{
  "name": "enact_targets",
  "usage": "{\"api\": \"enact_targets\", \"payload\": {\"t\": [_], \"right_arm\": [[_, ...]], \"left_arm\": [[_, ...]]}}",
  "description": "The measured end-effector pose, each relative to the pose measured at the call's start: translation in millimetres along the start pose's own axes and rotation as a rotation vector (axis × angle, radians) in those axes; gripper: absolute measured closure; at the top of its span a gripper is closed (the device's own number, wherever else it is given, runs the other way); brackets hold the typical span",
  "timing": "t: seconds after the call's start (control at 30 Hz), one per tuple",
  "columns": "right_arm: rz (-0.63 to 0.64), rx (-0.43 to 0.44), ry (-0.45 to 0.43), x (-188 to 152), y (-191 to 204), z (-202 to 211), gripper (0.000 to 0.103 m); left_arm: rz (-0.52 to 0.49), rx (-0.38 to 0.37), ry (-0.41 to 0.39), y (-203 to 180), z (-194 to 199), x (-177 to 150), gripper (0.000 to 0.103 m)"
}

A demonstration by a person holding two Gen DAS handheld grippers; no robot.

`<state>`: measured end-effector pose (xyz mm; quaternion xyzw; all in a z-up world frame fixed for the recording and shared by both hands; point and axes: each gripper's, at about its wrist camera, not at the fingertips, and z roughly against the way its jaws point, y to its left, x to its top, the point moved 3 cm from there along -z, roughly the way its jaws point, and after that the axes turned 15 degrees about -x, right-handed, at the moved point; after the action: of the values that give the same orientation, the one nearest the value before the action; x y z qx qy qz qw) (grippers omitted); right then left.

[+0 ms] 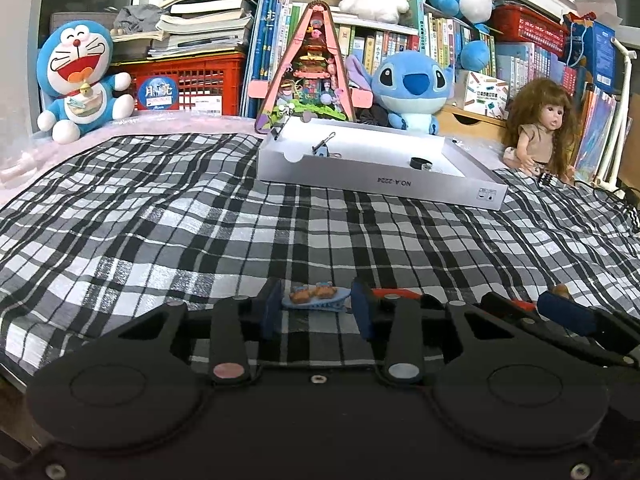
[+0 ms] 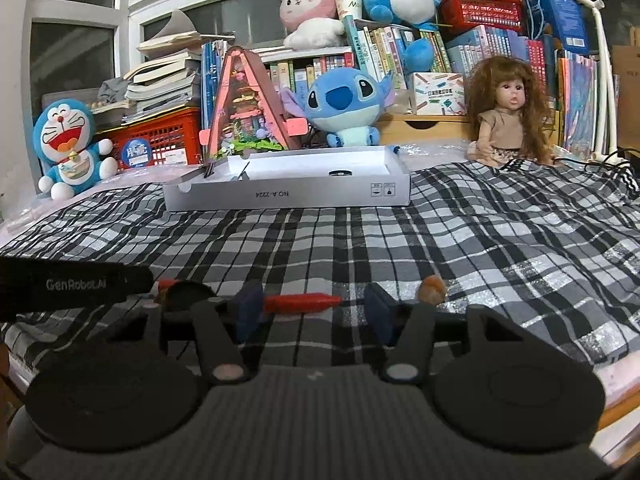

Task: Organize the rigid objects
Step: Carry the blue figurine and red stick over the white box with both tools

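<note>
We hold both grippers low over the checked cloth (image 1: 320, 232) because the small things lie at its near edge, while the white box (image 1: 376, 184) waits at twelve o'clock to take them. Our left gripper (image 1: 316, 310) stands partly closed around the blue hair clip (image 1: 314, 300), a flat piece with two brown bears; whether the pads press it, we cannot tell. Our right gripper (image 2: 314, 312) stands wider, its jaws either side of the red clip (image 2: 302, 303), slim and pointed, apparently not yet gripped.
</note>
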<state>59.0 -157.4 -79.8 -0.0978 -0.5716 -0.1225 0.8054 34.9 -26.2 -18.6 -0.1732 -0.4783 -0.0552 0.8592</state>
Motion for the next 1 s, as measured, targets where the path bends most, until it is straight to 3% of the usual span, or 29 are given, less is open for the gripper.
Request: {"api": "enact_targets", "payload": {"t": [0.13,0.47,0.57,0.83,1.0], "right_arm": [[0.006,-0.027,0.005,0,4,-1,0.033],[0.154,-0.154,-0.079,-4,26,14,0.036],[0.176,-0.146,-0.092,-5,32,18,0.037],[0.113,-0.101,-0.021,-5,25,9,0.041],[0.103,-0.092,0.002,-5,21,4,0.054]], "left_arm": [[-0.001,0.007,-0.001,2,1,0,0.067],[-0.004,0.021,-0.003,7,2,0,0.067],[-0.001,0.023,-0.002,8,2,0,0.067],[0.000,0.024,-0.001,9,2,0,0.067],[0.000,0.023,-0.002,9,2,0,0.067]]}}
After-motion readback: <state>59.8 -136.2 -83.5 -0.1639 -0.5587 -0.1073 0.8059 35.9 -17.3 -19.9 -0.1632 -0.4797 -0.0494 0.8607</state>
